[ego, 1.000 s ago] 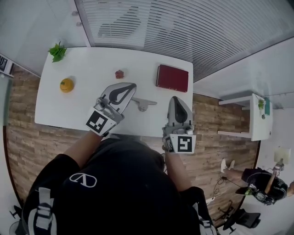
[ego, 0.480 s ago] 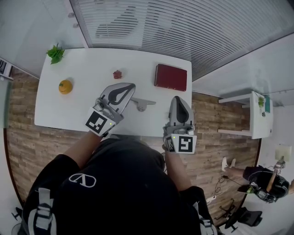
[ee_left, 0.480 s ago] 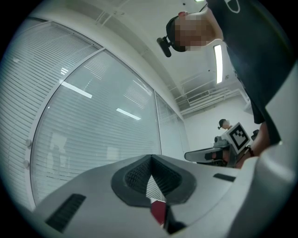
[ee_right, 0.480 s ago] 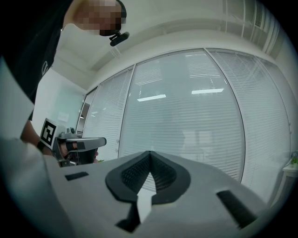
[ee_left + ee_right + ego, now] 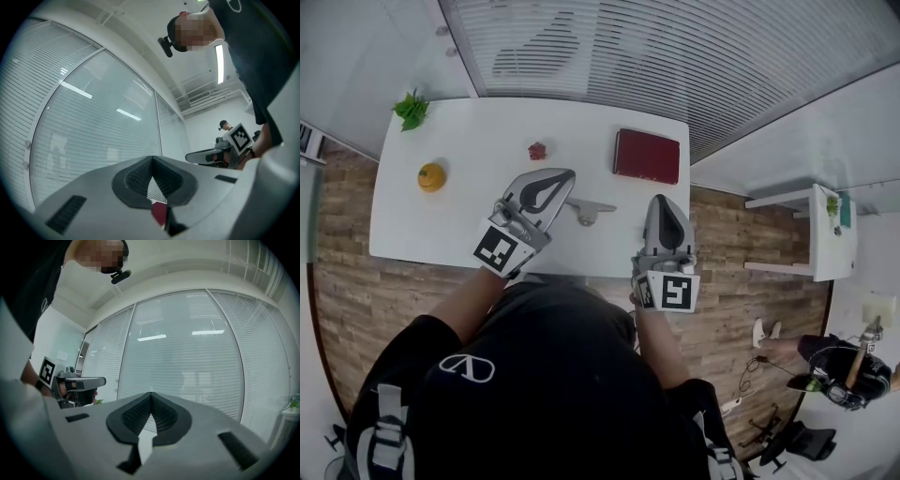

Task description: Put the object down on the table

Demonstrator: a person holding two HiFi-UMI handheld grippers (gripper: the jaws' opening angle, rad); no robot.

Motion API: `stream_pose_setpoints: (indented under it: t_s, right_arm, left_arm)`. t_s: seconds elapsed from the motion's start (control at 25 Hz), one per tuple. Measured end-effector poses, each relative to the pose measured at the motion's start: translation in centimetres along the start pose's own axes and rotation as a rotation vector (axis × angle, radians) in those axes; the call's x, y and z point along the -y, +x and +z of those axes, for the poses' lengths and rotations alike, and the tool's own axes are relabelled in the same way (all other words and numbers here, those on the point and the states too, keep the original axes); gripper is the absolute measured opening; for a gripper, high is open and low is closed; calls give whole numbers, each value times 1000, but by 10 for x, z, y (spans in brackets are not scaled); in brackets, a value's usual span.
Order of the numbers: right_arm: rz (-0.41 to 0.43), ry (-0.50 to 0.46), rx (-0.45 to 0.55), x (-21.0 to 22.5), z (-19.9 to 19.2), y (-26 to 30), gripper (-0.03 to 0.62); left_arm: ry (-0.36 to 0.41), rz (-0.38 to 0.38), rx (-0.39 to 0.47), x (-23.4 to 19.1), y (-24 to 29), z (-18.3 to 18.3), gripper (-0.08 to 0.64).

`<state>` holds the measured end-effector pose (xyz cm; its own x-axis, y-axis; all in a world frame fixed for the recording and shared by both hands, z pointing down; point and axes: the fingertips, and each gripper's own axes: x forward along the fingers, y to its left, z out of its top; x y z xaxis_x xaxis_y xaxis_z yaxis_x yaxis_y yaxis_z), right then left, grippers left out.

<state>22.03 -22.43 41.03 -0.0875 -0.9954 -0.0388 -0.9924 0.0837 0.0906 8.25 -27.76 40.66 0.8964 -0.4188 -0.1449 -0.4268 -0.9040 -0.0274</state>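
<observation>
In the head view my left gripper (image 5: 568,175) hovers over the front middle of the white table (image 5: 469,220), shut and holding nothing. A small grey object (image 5: 587,210) lies on the table just right of its tip. My right gripper (image 5: 662,200) hangs at the table's front right corner, also shut and holding nothing. In the left gripper view the jaws (image 5: 152,158) meet at the tip, with a bit of dark red showing through the gap below. The jaws in the right gripper view (image 5: 150,393) are likewise pressed together.
On the table lie a dark red book (image 5: 648,156) at the back right, a small red item (image 5: 537,150), an orange (image 5: 432,176) and a green sprig (image 5: 412,109) at the left. Window blinds (image 5: 675,56) run behind. Wooden floor (image 5: 356,281) surrounds the table.
Both grippers have stayed where they were, still shut. Only the head view has shifted a little.
</observation>
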Motion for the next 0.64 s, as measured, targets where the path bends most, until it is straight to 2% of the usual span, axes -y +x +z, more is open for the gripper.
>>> stream_pose_setpoints:
  t_s: [0.64]
  right_arm:
    - [0, -24, -4, 0, 2, 1, 2]
  left_arm:
    - [8, 14, 3, -3, 1, 2, 5]
